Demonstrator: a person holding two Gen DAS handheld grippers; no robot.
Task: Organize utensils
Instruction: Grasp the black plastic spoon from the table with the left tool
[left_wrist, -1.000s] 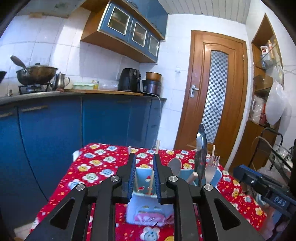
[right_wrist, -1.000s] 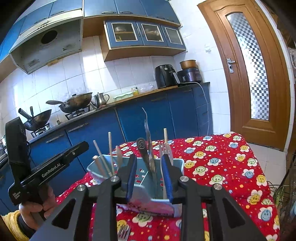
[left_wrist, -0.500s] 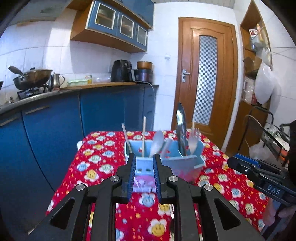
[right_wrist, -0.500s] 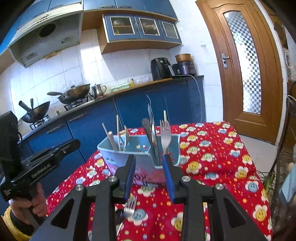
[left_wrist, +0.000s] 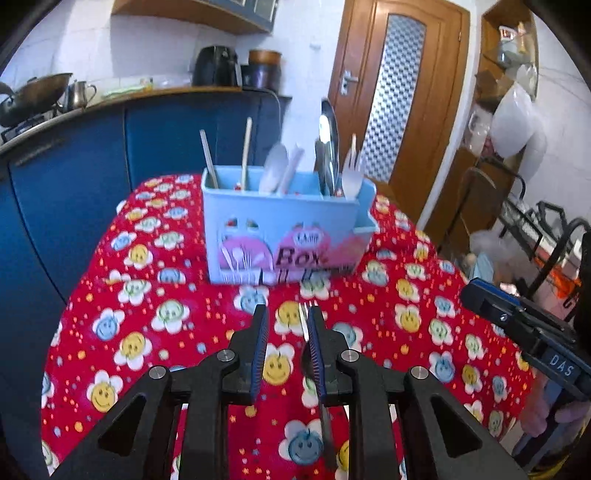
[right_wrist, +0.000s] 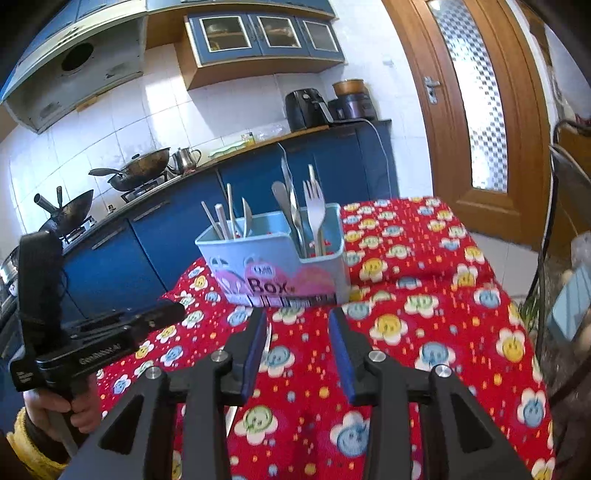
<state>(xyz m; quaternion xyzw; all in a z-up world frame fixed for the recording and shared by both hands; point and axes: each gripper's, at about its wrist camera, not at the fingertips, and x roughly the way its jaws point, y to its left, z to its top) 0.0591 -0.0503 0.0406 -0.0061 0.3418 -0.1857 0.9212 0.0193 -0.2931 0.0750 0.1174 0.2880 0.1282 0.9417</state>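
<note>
A pale blue plastic box (left_wrist: 284, 236) stands upright on the red flowered tablecloth (left_wrist: 155, 332), holding wooden sticks, plastic spoons and a white fork (right_wrist: 314, 210). The left gripper (left_wrist: 285, 317) and right gripper (right_wrist: 298, 321), jaws parted and just opening, grasp nothing. A metal fork (left_wrist: 306, 319) lies partly hidden beneath the left one.

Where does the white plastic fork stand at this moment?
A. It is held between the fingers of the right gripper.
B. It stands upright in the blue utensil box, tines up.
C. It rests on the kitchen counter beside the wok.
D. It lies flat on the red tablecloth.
B: the white plastic fork stands upright with its tines up in the end compartment of the blue utensil box, beside the metal utensils, and no gripper touches it.
</note>
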